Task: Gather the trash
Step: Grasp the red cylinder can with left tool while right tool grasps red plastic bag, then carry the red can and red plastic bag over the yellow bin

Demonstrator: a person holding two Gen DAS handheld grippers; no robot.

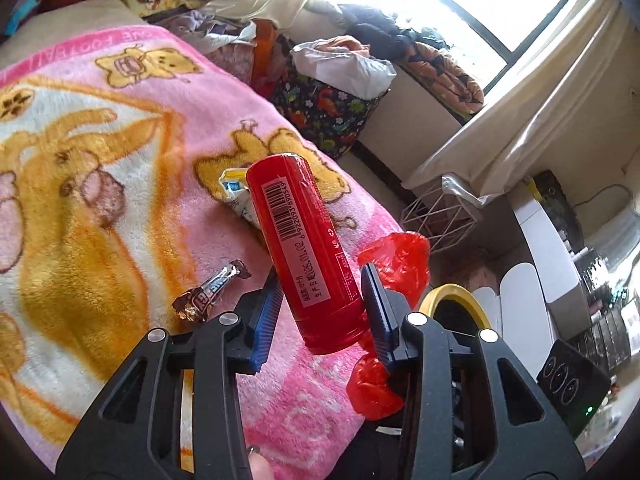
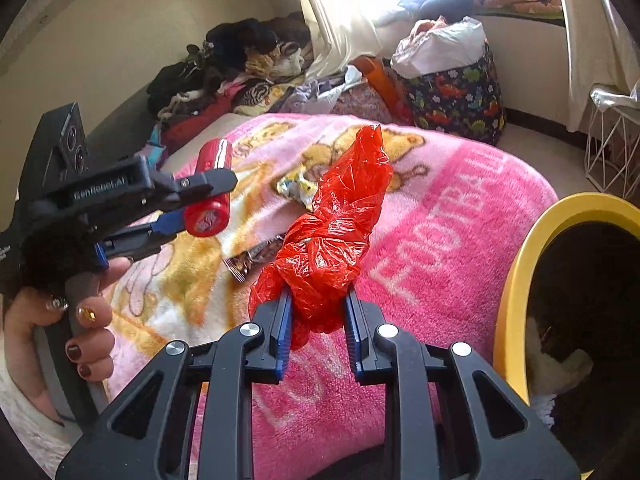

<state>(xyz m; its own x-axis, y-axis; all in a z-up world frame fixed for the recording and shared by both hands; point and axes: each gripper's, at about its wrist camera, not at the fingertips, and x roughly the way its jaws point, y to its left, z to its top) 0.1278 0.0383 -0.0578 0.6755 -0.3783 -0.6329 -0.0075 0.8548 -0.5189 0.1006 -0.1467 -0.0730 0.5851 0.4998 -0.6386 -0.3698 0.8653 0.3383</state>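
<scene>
The left claw (image 1: 320, 292) grips a stiff, slick red plastic cylinder (image 1: 304, 248) near its base, tilted; grasping mid-body would likely steady it. The right claw (image 2: 318, 312) pinches a light, crumpled red plastic bag (image 2: 332, 240) between its pads, above the blanket.

Open pink fleece blanket (image 2: 460, 216) right of centre: passable. Obstacles on it: brown foil snack wrapper (image 1: 212, 294), crumpled white-yellow packet (image 2: 298, 188). Yellow-rimmed dark bin (image 2: 516, 288) beside the blanket's right edge.
</scene>
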